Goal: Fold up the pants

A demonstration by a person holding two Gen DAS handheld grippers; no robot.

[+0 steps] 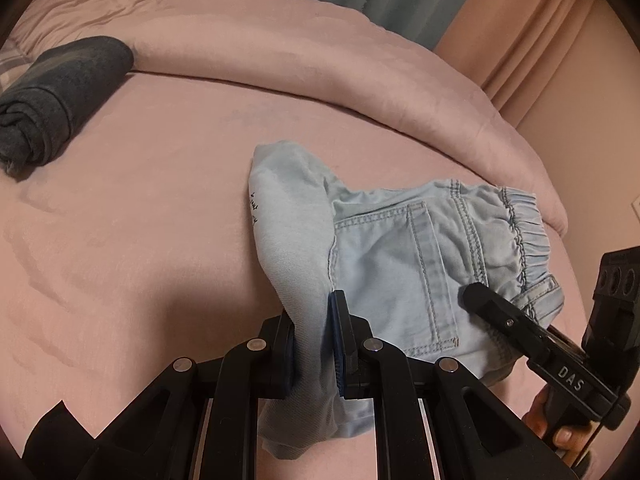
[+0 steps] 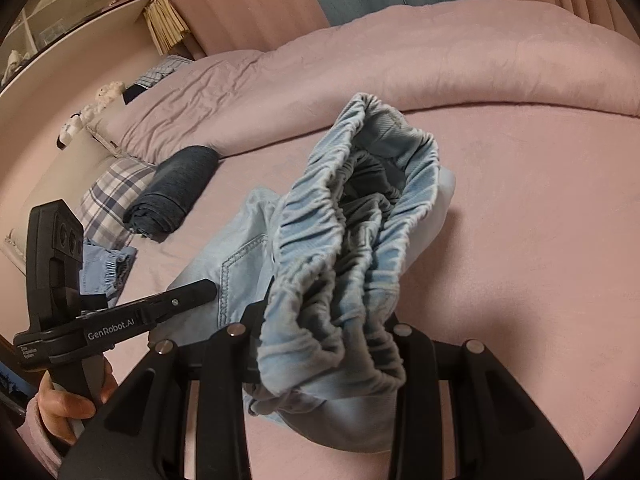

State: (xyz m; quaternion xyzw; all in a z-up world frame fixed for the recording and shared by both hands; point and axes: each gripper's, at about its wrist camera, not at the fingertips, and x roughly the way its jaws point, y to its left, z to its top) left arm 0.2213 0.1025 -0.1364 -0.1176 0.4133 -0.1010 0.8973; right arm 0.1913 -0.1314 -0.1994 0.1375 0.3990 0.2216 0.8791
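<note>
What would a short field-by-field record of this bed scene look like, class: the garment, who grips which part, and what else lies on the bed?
garment: light blue pants, partly folded, lifted at the near side
left hand-held gripper: shut on a bunched part of the pants
right hand-held gripper: shut on the elastic waistband
surface: pink bed sheet
other item: dark rolled garment, apart from the pants, to their left
behind: pink duvet bunched along the far side
</note>
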